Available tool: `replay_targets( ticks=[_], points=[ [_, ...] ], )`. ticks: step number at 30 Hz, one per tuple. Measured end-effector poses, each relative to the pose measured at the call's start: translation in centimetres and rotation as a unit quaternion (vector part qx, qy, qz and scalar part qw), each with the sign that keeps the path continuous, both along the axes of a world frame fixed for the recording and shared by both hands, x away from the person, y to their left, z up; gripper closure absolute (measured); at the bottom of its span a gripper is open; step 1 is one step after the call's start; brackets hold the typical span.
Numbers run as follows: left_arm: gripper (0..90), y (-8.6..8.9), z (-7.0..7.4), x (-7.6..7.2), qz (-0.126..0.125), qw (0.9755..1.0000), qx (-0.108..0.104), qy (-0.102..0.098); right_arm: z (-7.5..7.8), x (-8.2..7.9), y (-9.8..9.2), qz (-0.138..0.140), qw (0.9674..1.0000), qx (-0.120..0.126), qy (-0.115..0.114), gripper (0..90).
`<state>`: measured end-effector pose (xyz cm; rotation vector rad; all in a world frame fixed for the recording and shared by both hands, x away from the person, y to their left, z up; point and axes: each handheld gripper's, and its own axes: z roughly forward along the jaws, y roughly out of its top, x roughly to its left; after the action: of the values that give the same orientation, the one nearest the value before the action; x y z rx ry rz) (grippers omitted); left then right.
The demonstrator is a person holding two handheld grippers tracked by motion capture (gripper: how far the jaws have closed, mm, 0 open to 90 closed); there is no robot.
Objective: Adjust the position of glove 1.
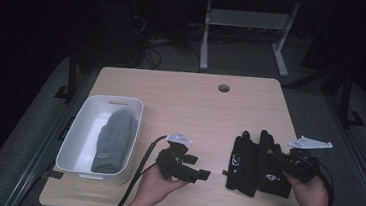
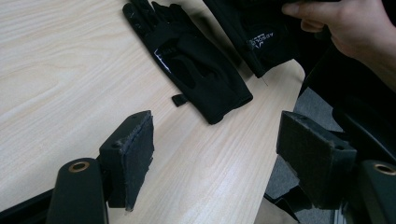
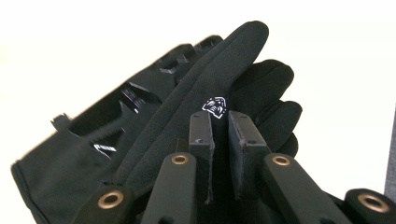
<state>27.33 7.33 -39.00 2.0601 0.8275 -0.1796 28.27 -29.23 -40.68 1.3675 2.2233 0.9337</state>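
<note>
Right gripper (image 1: 286,161) near the desk's right edge, largely buried in darkness in the high view; clamped on the near-side black glove (image 1: 272,166), pads pinching a fold of its fabric, as seen close up in the right gripper view (image 3: 219,140). White emblem on that glove (image 3: 215,105) sharp there, a mere speck from above. Second black glove (image 1: 242,163) flat on the desk (image 1: 196,99) just left of the first, touching it; in the left gripper view (image 2: 196,65) its glossy patch and small pull tab plain. Left gripper (image 1: 185,166) near the front edge, middle, jaws spread wide with bare wood between them. Grey mitten (image 1: 115,142) inside the white tub (image 1: 81,129) at the left edge, its small label unreadable. Surroundings beyond the desk too dark to make out.
</note>
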Motion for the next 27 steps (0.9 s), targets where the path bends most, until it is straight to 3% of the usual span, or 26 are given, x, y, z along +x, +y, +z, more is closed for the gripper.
replay_targets(
  ticks=[10, 21, 27],
  points=[
    [27.2, 0.5, 0.2, -0.1, 0.002, 1.0, 0.001, -0.002, 0.4, 1.9, 3.5, 0.019, 0.9996, 0.019, 0.012, 79.8],
    [27.2, 1.0, -0.1, -0.1, 0.005, 1.0, 0.002, -0.001, -1.6, 2.9, 6.0, 0.022, 0.9983, 0.02, 0.049, 78.5],
    [27.2, 1.1, -0.3, -0.1, 0.005, 1.0, 0.005, 0.001, -2.6, 2.9, 5.9, 0.016, 0.9972, 0.03, 0.066, 61.1]
  ],
)
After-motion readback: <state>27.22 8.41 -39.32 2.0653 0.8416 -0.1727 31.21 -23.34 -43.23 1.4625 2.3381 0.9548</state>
